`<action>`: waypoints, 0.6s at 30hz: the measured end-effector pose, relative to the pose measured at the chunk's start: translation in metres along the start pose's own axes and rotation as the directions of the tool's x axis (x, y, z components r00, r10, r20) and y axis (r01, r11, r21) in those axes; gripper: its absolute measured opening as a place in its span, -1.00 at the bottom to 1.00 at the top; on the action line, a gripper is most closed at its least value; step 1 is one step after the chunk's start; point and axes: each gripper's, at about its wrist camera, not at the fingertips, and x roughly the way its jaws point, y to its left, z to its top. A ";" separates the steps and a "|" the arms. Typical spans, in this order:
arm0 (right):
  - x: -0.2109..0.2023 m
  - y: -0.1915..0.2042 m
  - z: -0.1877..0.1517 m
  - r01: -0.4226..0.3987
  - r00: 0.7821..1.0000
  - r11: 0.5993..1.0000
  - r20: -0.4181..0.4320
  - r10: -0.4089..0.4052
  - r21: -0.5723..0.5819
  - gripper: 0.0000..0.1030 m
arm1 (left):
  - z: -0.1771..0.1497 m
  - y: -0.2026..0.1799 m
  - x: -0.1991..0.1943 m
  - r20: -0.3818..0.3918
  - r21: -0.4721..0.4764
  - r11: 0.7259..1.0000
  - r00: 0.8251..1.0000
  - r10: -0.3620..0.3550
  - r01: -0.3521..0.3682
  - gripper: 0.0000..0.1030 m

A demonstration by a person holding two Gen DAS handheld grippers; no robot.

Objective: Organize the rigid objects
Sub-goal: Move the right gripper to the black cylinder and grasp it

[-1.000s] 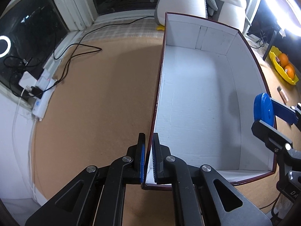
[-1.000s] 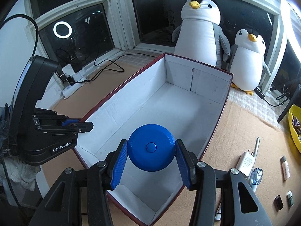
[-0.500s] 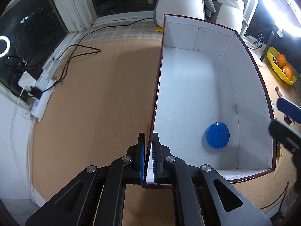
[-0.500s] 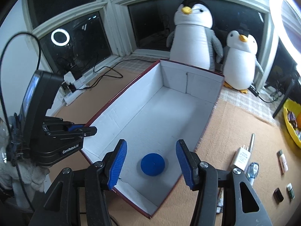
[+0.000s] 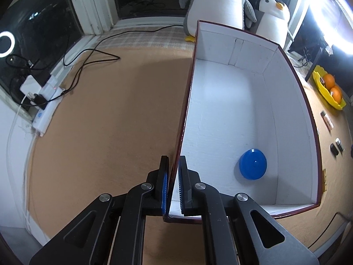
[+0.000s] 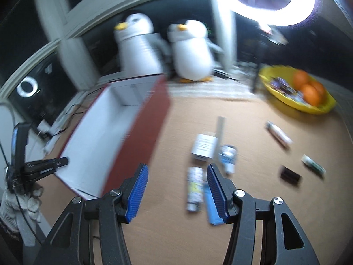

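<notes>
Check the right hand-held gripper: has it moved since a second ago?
Yes. The right hand-held gripper was over the box, which now lies off to its left; it has swung right over the mat's loose items. Its jaws have just been opening; nothing is gripped between them.

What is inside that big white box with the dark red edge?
Inside the box lies one round blue disc, flat on the white floor near the front right corner. The rest of the floor looks bare; the strip behind the front wall is hidden.

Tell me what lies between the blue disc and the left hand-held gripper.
Only bare white box floor between disc and left hand-held gripper, shown in the left wrist view.
</notes>
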 end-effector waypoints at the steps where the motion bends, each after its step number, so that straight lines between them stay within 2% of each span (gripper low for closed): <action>1: -0.002 -0.011 -0.002 0.022 1.000 0.999 -0.002 -0.022 0.023 0.00 | 0.000 -0.001 0.001 0.000 0.010 1.000 1.000 0.002 -0.002 -0.89; 6: -0.009 -0.064 -0.022 0.136 0.991 0.981 -0.027 -0.133 0.138 0.00 | 0.000 -0.002 0.004 -0.008 0.029 1.000 1.000 -0.006 0.006 -0.85; 10: -0.014 -0.104 -0.039 0.213 0.977 0.949 -0.054 -0.206 0.233 0.00 | -0.001 -0.005 0.005 -0.010 0.053 0.999 1.000 0.001 0.000 -0.84; 16: -0.015 -0.137 -0.053 0.287 0.958 0.902 -0.087 -0.274 0.322 0.00 | -0.001 -0.006 0.007 -0.018 0.074 0.997 1.000 -0.001 0.002 -0.84; 18: -0.012 -0.145 -0.055 0.301 0.954 0.890 -0.100 -0.284 0.343 0.09 | 0.000 -0.006 0.008 -0.020 0.078 0.997 1.000 -0.001 0.002 -0.84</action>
